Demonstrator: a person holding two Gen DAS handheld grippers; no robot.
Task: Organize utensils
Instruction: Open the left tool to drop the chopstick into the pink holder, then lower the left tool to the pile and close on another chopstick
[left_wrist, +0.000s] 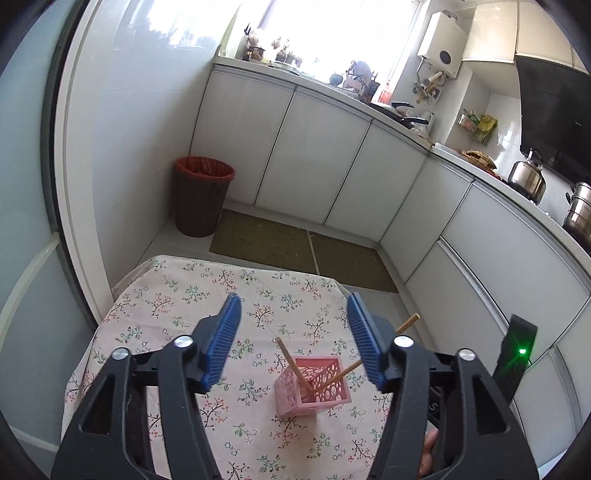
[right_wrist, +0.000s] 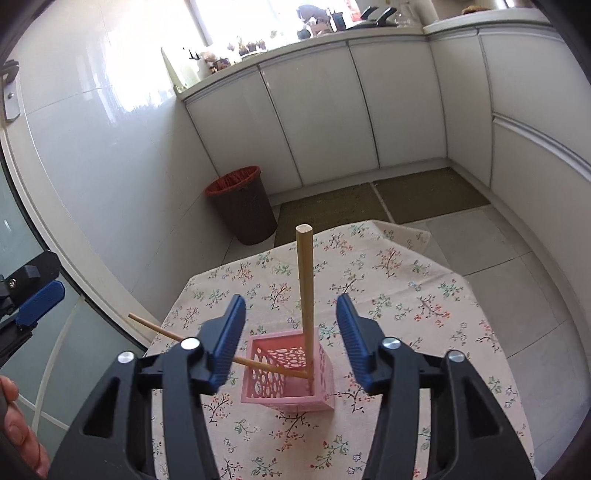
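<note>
A pink perforated holder (left_wrist: 314, 387) (right_wrist: 286, 369) stands on the floral tablecloth (left_wrist: 166, 302) (right_wrist: 406, 295). Two wooden chopsticks rest in it. In the left wrist view one chopstick (left_wrist: 291, 363) leans left and the other chopstick (left_wrist: 340, 376) leans right, passing behind my right-hand finger. In the right wrist view one chopstick (right_wrist: 306, 288) stands nearly upright and the other chopstick (right_wrist: 162, 330) slants off to the left. My left gripper (left_wrist: 293, 299) is open above and behind the holder, holding nothing. My right gripper (right_wrist: 291, 297) is open, with the upright chopstick between its jaws but untouched.
A brown bin with a red liner (left_wrist: 201, 195) (right_wrist: 243, 205) stands on the floor by the wall. Brown mats (left_wrist: 266, 240) lie before white cabinets (left_wrist: 314, 155). A kettle (left_wrist: 526, 177) and pots sit on the counter. A black device with a green light (left_wrist: 517, 354) is at right.
</note>
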